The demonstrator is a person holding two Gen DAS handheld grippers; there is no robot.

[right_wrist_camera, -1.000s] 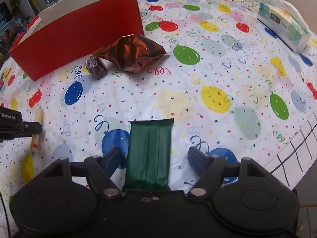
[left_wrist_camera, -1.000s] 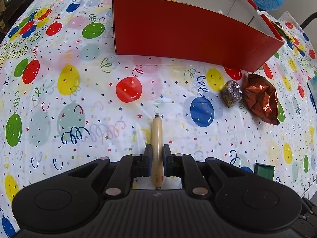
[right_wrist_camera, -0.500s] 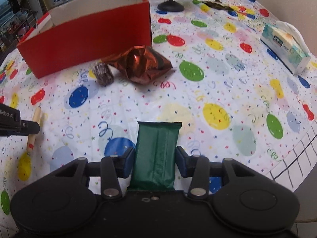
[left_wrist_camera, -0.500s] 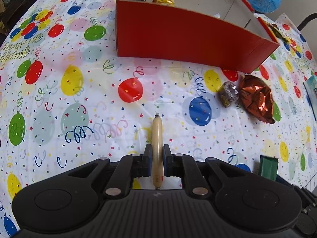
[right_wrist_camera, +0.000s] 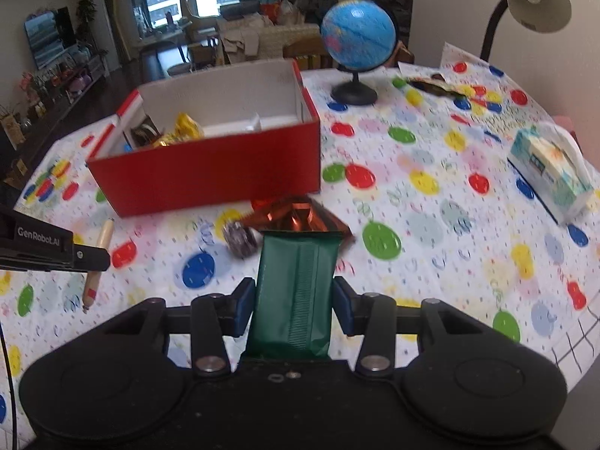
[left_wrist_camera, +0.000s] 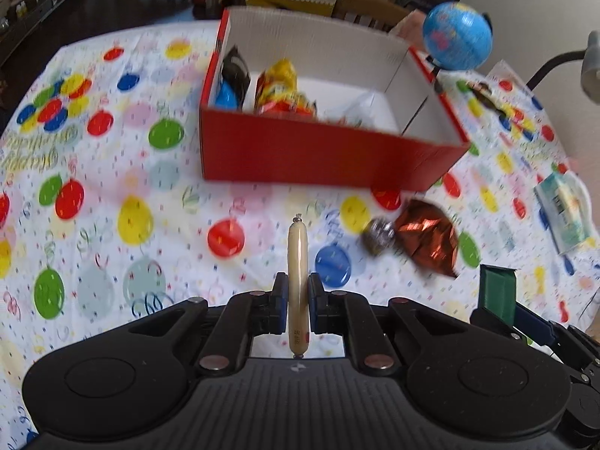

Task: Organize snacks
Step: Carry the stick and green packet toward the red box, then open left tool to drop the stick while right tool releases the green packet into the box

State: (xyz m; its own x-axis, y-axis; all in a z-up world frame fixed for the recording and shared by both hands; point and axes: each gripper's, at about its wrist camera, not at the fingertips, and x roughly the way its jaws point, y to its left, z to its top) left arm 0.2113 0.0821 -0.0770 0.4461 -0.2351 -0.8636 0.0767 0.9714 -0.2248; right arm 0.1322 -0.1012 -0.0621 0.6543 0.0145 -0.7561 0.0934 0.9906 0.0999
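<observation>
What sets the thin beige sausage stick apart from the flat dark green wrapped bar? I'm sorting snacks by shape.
The beige sausage stick is thin and round; the dark green wrapped bar is wide and flat. The left gripper clamps the stick almost fully shut; the right gripper stands wider around the bar. Both are gripped, pointing forward between the fingers.

Both grippers are up off the balloon tablecloth (left_wrist_camera: pixel 112 172) now. The right gripper (right_wrist_camera: pixel 294 302) has clamped onto the green packet (right_wrist_camera: pixel 294 300), jaws closed in from wide apart, and lifted it clear. The left gripper (left_wrist_camera: pixel 298 300) has raised the sausage stick (left_wrist_camera: pixel 297 262), and the red box's (left_wrist_camera: pixel 318 157) inside has come into sight.
</observation>
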